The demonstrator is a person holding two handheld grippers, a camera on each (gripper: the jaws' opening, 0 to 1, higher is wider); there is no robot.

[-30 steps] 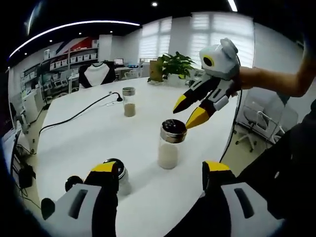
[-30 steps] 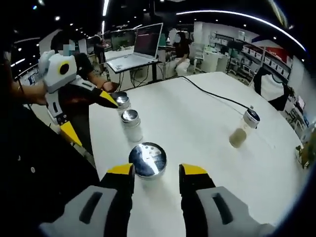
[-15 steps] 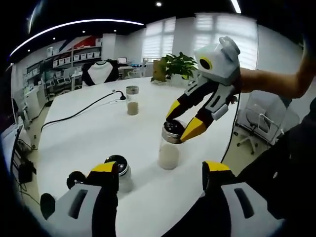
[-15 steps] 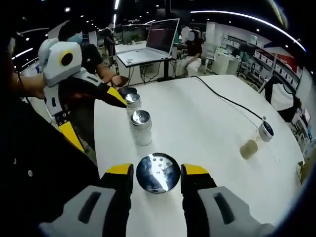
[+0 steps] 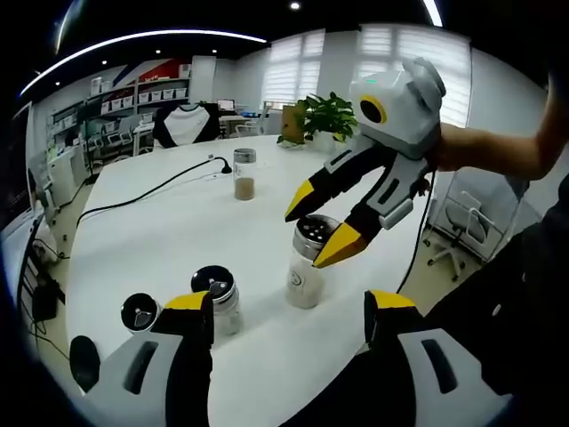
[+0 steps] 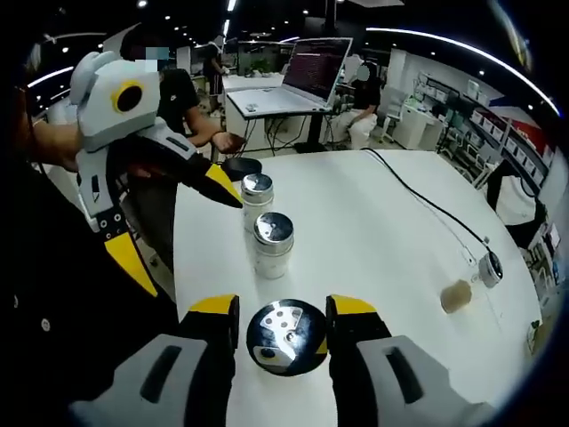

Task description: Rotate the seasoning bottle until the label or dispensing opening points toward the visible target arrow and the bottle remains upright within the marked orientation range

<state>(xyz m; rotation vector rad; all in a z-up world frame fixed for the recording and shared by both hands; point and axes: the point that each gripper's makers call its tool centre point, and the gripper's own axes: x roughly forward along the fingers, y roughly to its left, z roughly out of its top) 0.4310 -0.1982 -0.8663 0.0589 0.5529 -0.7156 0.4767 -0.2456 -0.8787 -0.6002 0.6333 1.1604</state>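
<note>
The seasoning bottle (image 5: 307, 265) stands upright near the white bench's (image 5: 160, 240) edge, its perforated cap between the right claw's (image 5: 313, 224) spread, not-yet-closed tips. The left claw (image 5: 289, 311) hangs released, empty. An off-centre squeeze could tip the bottle toward the neighbouring shakers (image 5: 216, 292).

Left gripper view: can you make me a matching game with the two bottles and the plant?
Things:
1. near bottle
2. far bottle
3. plant

Descriptions:
A. brown powder inside, next to the black cable
B. green leaves, past the far end of the table
C. pale powder inside, right under the open right claw

Pairs: 1-C, 2-A, 3-B
</note>
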